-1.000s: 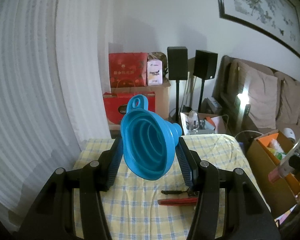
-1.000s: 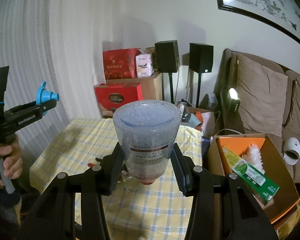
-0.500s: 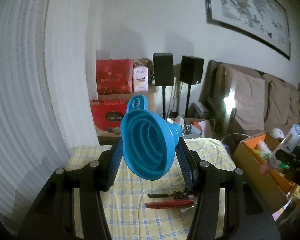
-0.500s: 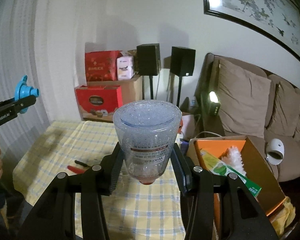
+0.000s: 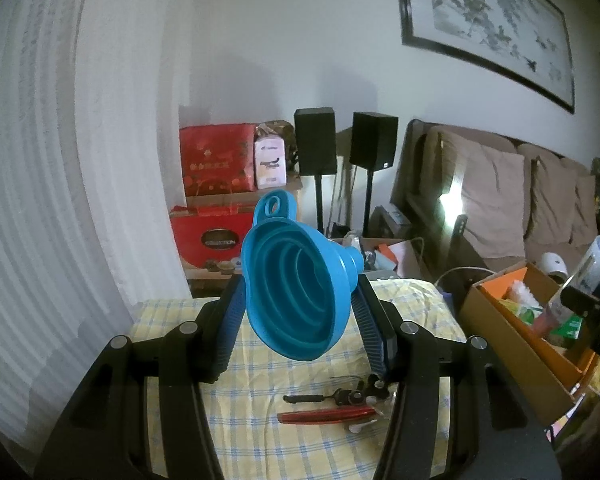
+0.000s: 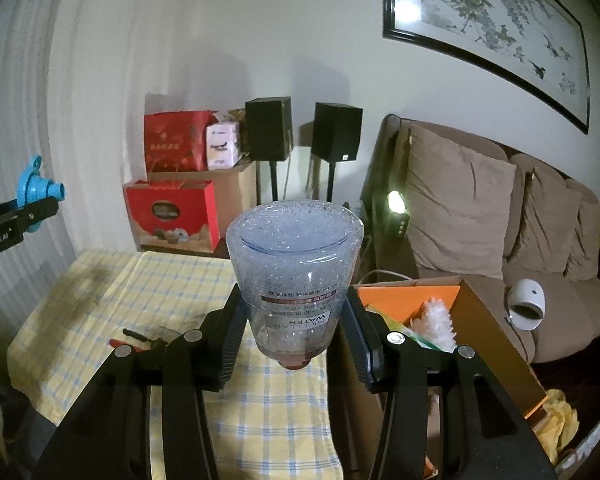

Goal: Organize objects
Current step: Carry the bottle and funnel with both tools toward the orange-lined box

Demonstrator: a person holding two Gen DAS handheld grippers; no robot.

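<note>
Above the checked-cloth surface [image 6: 100, 280], the right gripper [image 6: 296, 320], jaws clamped on an upturned micellar-water bottle [image 6: 296, 272], hangs just left of the cardboard box [image 6: 488, 320], nearer it than the left gripper [image 5: 300, 320], pinching a blue collapsible funnel [image 5: 300, 284].

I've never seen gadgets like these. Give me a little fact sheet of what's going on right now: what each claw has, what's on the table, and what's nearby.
left claw: shut on a blue funnel, held above the table, wide mouth facing the camera
right claw: shut on a clear bottle, held cap-down with its base up
table: covered by a yellow checked cloth
on the table: red-handled pliers
beside the table: open cardboard box holding a white duster
background: two black speakers, red gift boxes, a brown sofa
</note>
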